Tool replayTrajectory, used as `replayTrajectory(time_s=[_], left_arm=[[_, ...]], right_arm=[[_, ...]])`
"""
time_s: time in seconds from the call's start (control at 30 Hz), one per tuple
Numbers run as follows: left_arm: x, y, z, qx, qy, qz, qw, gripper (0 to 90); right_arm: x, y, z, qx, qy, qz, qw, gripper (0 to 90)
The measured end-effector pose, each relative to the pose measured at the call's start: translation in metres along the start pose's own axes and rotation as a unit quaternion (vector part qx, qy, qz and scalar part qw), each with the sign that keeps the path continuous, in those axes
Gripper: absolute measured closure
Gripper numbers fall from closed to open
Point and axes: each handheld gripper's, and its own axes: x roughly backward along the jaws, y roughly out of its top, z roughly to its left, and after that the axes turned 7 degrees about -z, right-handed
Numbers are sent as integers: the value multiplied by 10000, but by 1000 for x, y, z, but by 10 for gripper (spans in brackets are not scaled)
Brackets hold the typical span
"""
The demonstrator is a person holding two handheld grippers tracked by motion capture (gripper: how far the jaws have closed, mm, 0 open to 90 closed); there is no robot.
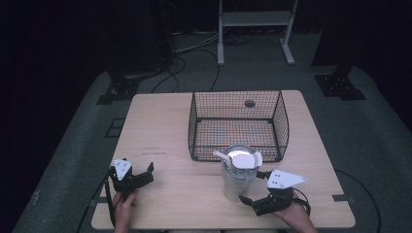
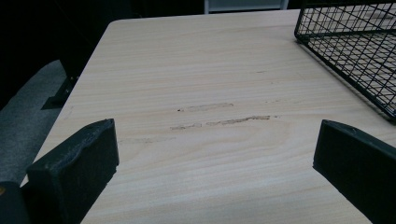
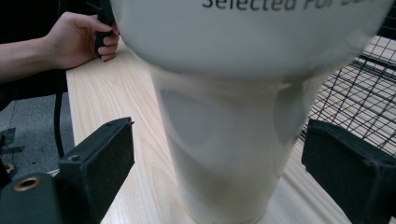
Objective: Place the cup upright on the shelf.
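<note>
One tall white tumbler stood upright on the table, near the near edge and right of centre, just in front of the near wall of the wire basket. Lid white, with a spout or straw stub at its left; body narrowing toward the base, wider at the top.

Right gripper: at the tumbler's near right, jaws wide apart, one on either side of the lower body in the right gripper view, neither pad seen touching it.

Left gripper: near left of the table, well apart from the tumbler, jaws apart over bare wood.

Risks, as judged: a top-heavy, tapered vessel gripped low could tip or slip upward through the pads on closing; an uneven closure, one pad arriving first, could push it over toward the basket. The basket wall stood close behind, so a lift without enough height could catch the rim and knock the lid loose.
</note>
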Motion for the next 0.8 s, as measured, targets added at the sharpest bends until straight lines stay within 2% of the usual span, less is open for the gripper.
replayTrajectory(time_s=[0.3, 0.8], left_arm=[[0, 0, 0, -3, 0, -4, 10000, 0], [0, 0, 0, 4, -2, -5, 10000, 0]], right_arm=[[-6, 0, -2, 31, -56, -30, 10000, 77], [-23, -1, -4, -47, -127, -269, 9995, 75]])
